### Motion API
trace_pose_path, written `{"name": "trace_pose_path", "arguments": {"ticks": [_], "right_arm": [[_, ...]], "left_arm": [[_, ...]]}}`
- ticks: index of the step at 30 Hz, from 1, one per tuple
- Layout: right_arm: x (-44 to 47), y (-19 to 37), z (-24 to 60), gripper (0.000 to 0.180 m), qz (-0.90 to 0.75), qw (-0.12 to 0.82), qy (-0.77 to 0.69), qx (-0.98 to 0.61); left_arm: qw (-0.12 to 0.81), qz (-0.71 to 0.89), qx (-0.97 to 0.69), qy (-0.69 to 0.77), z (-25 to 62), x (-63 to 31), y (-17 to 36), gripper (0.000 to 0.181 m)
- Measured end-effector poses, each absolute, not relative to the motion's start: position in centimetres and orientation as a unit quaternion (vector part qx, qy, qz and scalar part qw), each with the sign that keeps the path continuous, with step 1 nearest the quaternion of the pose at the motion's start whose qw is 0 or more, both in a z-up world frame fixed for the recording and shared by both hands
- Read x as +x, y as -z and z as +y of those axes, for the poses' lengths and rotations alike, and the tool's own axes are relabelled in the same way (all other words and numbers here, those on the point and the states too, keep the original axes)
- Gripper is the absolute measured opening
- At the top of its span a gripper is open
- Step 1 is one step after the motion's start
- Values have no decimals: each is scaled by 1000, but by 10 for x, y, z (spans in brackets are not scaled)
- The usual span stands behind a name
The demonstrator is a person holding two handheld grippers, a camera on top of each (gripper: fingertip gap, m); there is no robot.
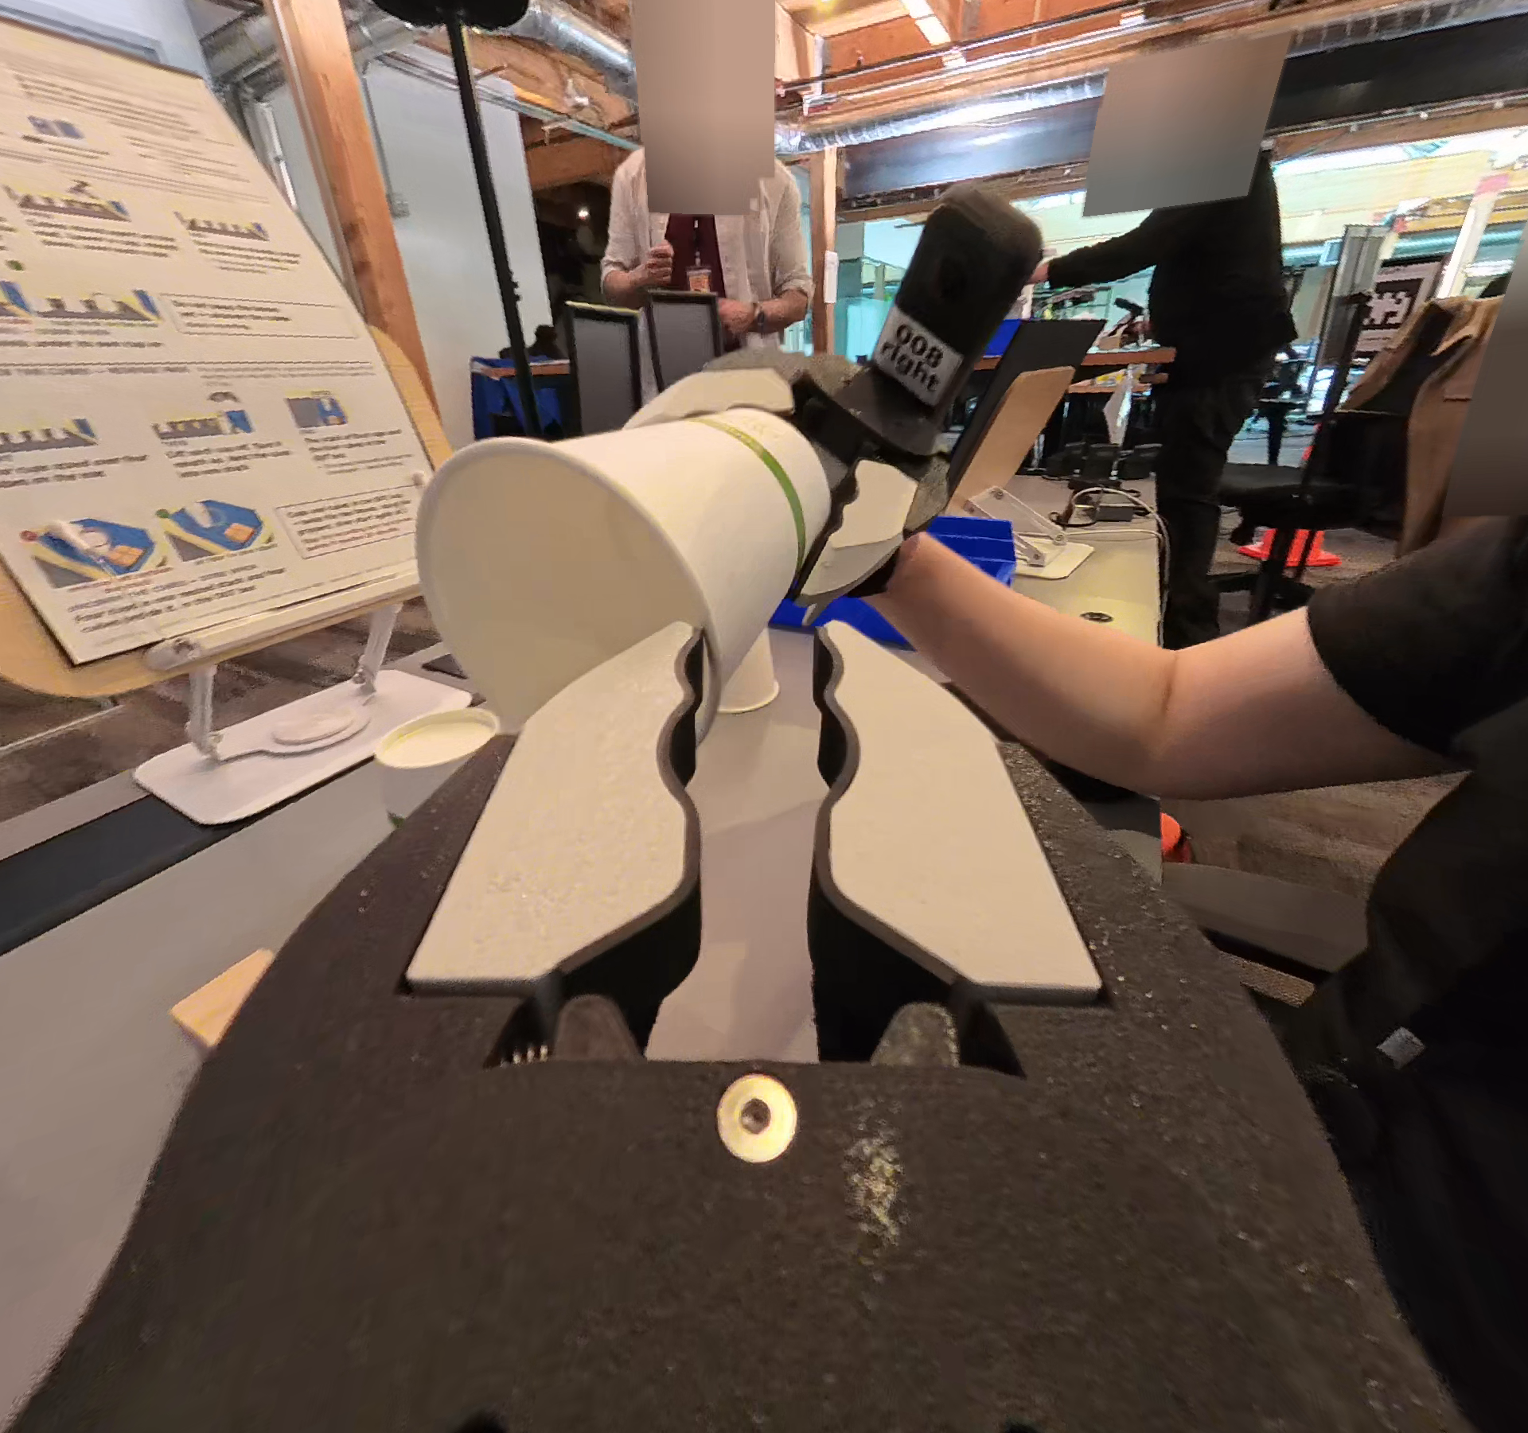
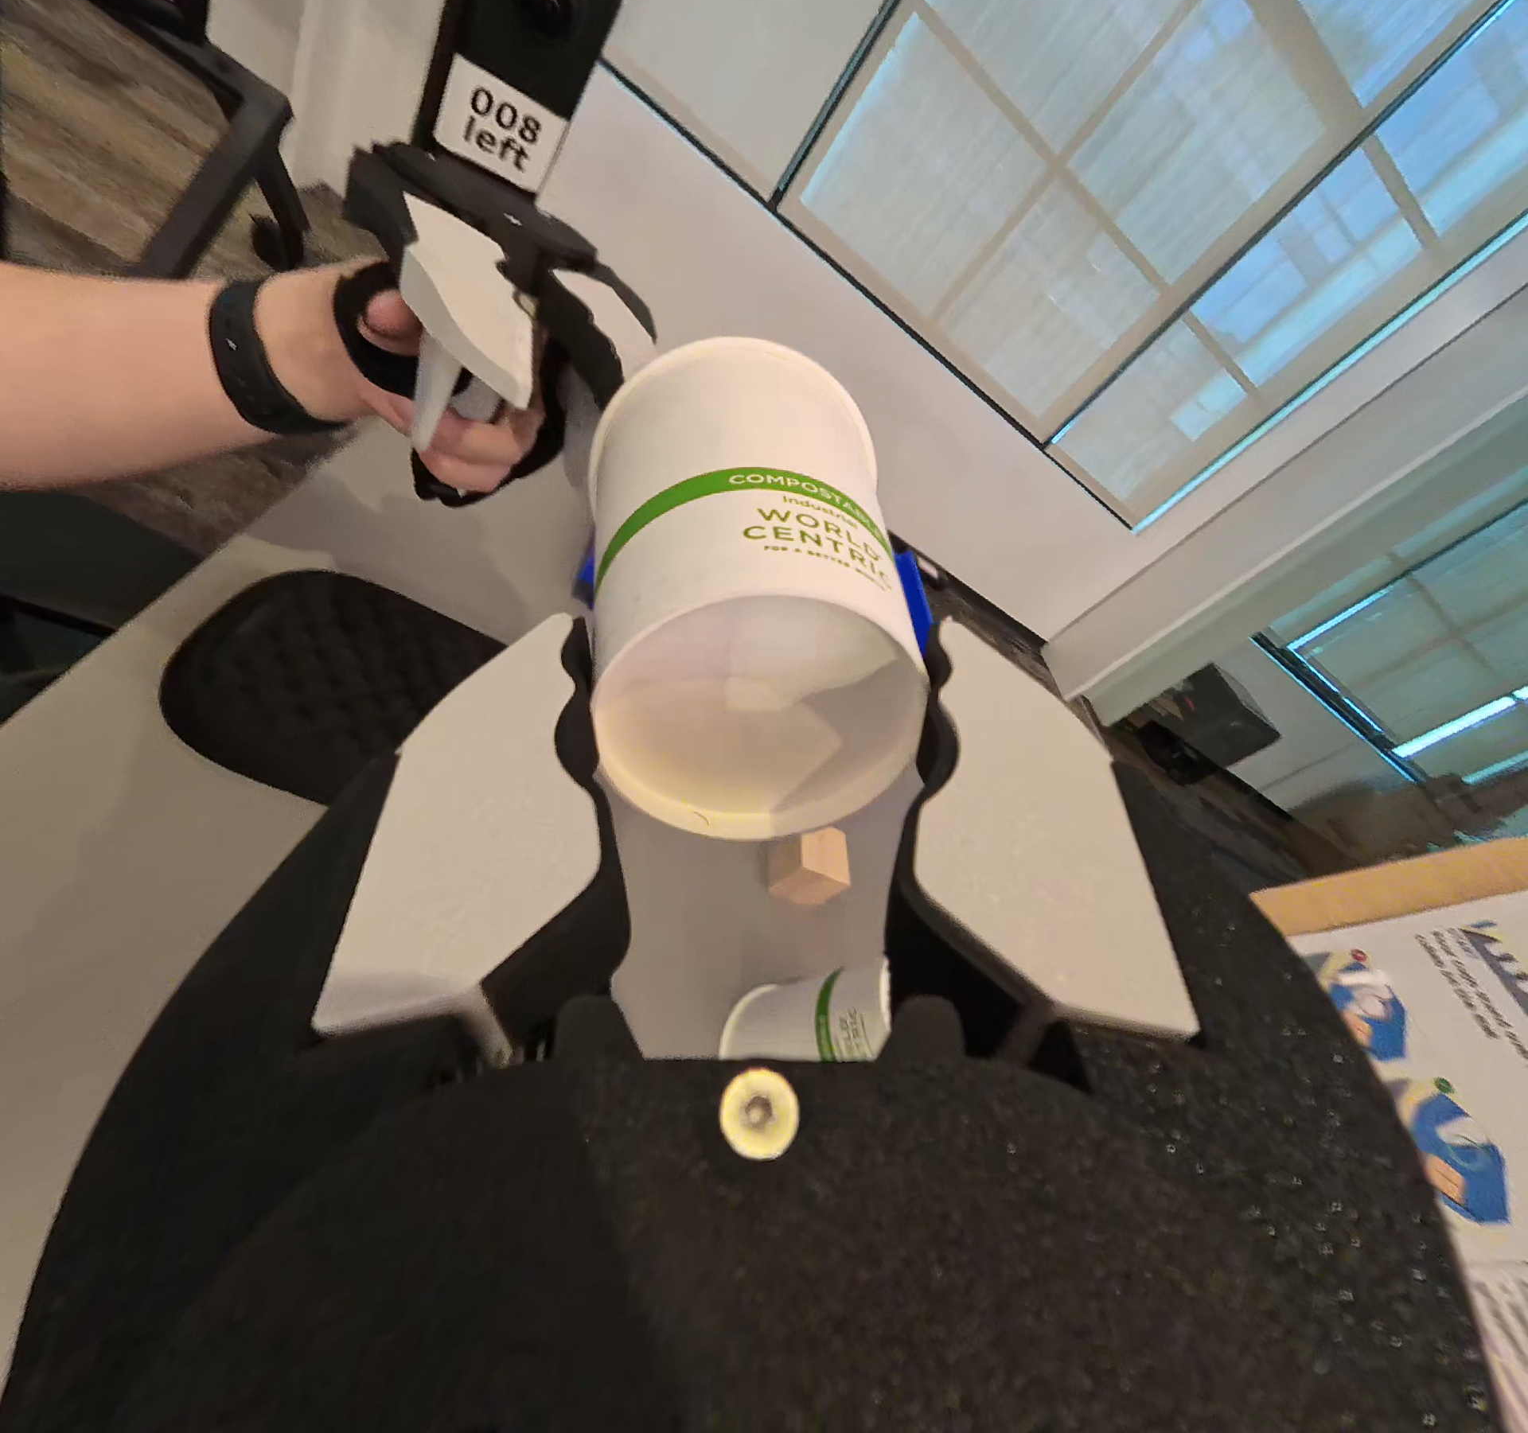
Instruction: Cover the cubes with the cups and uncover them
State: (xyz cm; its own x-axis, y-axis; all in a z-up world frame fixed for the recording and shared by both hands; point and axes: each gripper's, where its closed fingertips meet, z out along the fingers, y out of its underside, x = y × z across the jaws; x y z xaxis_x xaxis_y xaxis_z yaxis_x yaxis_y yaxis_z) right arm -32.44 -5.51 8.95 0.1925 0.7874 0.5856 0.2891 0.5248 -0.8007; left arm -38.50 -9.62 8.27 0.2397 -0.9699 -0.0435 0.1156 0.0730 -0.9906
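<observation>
My right gripper (image 2: 756, 633) is shut on a white paper cup with a green band (image 2: 744, 550). It holds the cup tilted in the air, mouth down towards a wooden cube (image 2: 806, 868) on the grey table. In the left wrist view the same cup (image 1: 595, 533) hangs with its mouth facing left, held by the right gripper (image 1: 794, 467). My left gripper (image 1: 756, 637) is open and empty, just below that cup; it also shows in the right wrist view (image 2: 570, 368). A second cup (image 1: 748, 674) stands upside down behind. A third cup (image 1: 430, 748) stands at the left. Another wooden cube (image 1: 219, 1005) lies at the lower left.
An instruction board on a white stand (image 1: 165, 360) stands at the left of the table (image 1: 83, 1104). A blue bin (image 1: 951, 558) sits behind the cups. Two people stand at the back. A black office chair (image 2: 314, 674) is beside the table.
</observation>
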Motion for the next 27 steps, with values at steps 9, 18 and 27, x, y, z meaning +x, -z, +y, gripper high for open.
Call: {"name": "trace_pose_path", "arguments": {"ticks": [9,18,27], "right_arm": [[-316,-82,-39,76,-605,612,-136,-490],[-310,-96,15,76,-597,549,-86,-578],[-347,-39,86,76,-680,284,-7,-676]], "left_arm": [[619,348,-593,379,-76,-423,-29,30],[628,321,-625,335,-78,-438,-6,28],[614,324,-640,328,-81,-437,11,28]]}}
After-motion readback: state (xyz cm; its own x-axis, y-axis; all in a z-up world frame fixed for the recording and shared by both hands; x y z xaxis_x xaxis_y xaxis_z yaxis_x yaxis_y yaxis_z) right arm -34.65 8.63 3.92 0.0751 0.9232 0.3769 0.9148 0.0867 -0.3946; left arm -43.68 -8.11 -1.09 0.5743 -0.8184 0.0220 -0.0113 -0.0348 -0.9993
